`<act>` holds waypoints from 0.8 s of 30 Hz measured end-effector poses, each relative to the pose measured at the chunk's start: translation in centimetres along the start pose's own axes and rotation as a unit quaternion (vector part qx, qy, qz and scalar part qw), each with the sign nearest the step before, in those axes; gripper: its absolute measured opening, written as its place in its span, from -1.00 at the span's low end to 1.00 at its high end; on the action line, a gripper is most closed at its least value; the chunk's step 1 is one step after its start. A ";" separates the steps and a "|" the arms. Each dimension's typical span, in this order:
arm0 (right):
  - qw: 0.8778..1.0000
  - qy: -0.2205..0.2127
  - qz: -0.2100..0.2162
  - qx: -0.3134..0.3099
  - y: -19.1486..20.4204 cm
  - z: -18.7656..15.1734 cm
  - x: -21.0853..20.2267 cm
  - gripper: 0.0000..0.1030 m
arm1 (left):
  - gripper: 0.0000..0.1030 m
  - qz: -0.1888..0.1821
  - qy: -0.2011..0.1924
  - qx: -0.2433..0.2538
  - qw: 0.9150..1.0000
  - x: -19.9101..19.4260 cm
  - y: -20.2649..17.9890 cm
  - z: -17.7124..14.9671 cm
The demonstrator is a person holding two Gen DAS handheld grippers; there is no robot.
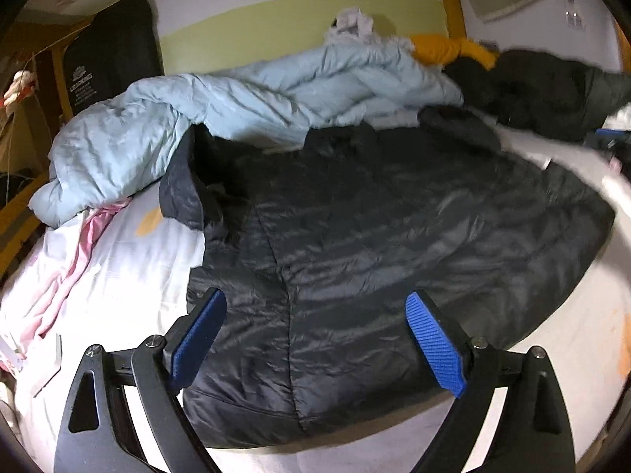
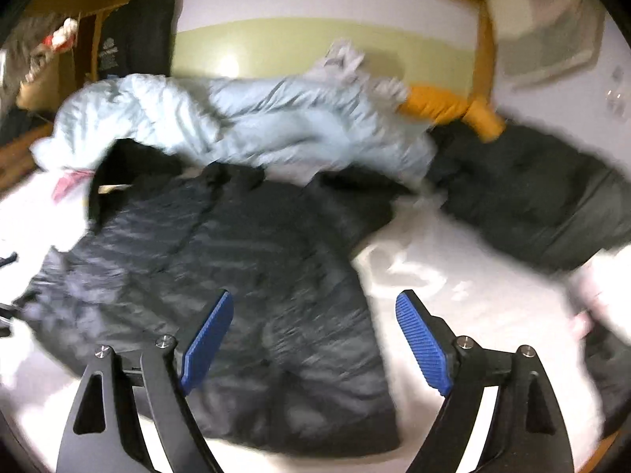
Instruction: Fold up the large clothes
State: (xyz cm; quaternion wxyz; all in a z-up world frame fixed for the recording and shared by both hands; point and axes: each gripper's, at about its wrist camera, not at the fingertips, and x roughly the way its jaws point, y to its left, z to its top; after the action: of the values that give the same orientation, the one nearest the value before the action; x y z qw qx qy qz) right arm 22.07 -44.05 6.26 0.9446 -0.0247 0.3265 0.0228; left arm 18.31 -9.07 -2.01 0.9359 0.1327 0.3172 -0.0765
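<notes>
Bed (image 1: 118, 276), white sheet. Dark puffer jacket (image 1: 374, 256) spread flat at centre. Pale blue quilted coat (image 1: 221, 114) bunched at 11 o'clock, touching jacket's collar. Black garment (image 1: 552, 86) and mustard garment (image 1: 445, 49) at 1 o'clock. Pink cloth (image 1: 67, 276) at 9 o'clock.

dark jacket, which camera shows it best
The left wrist view: the dark jacket is sharp there, seams and sheen clear, filling the frame. The right wrist view shows it blurred, lying left of centre on the white sheet.
</notes>
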 end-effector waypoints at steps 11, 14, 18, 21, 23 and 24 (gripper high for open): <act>0.978 0.201 0.053 0.018 2.9 -5.7 9.5 0.62 | 0.82 0.037 0.092 -0.029 0.995 6.9 0.1 -2.5; 0.980 0.197 0.011 -0.037 4.9 -6.3 10.6 0.67 | 0.85 0.055 0.097 -0.024 0.994 7.3 -0.3 -2.6; 0.980 0.192 -0.015 -0.042 5.2 -5.9 11.2 0.70 | 0.83 0.066 0.089 -0.013 0.994 6.5 0.0 -2.4; 0.984 0.172 -0.035 0.011 2.4 -4.5 11.2 0.70 | 0.79 0.086 0.042 -0.006 0.995 4.8 1.4 -0.9; 0.987 0.150 -0.038 0.046 0.5 -3.8 10.5 0.54 | 0.78 0.093 0.004 -0.037 0.995 3.2 3.2 0.1; 0.988 0.140 -0.022 0.063 -0.4 -3.4 10.1 0.47 | 0.59 0.075 -0.005 -0.060 0.995 2.6 4.4 0.5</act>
State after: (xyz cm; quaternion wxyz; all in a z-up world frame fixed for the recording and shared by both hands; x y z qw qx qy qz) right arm 27.95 -44.35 -2.62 0.8897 0.0244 0.4553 -0.0217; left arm 21.61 -5.16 -2.34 0.9468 0.0991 0.3060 0.0128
